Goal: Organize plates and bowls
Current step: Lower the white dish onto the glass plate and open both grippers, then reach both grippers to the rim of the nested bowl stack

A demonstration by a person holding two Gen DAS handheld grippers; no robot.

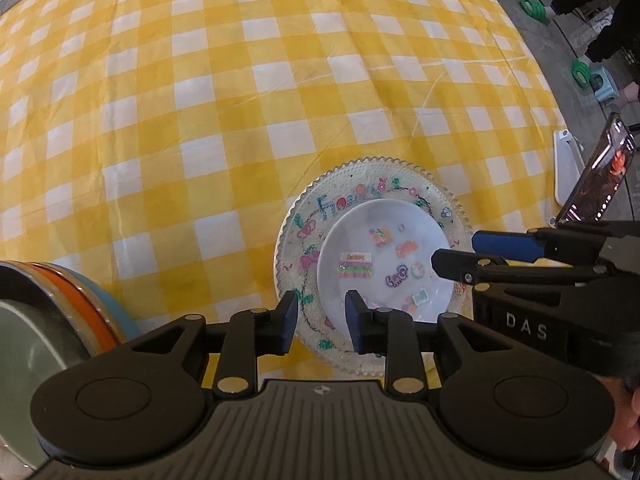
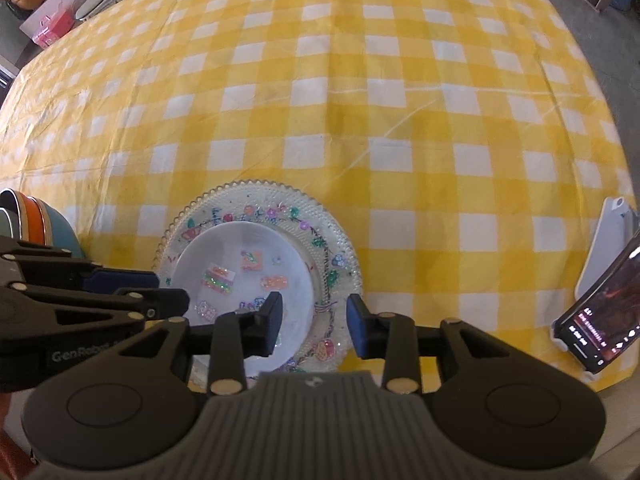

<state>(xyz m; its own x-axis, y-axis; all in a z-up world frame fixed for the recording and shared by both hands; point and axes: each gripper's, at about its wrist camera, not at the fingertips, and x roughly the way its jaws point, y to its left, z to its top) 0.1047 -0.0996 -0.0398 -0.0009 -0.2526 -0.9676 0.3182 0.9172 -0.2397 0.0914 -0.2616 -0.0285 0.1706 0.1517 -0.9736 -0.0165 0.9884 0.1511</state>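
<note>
A clear glass plate [image 1: 320, 208] [image 2: 340, 236] with a beaded rim and coloured drawings lies on the yellow checked tablecloth [image 1: 200, 100] [image 2: 360, 80]. A smaller white plate [image 1: 384, 264] [image 2: 240, 280] with stickers rests on it. My left gripper [image 1: 322, 320] [image 2: 172, 290] points down over the white plate's left rim, its jaws apart and not pressing on the rim. My right gripper [image 2: 314, 324] [image 1: 454, 250] hangs over the white plate's right rim, jaws likewise apart around it without pressing.
Stacked bowls [image 1: 60, 300] [image 2: 40, 216] in grey-green, orange and blue stand to the left of the plates. A lit phone [image 1: 600, 176] [image 2: 600, 320] leans on a white stand [image 1: 564, 168] [image 2: 608, 240] at the table's right edge. A person's dark clothing shows beyond the table.
</note>
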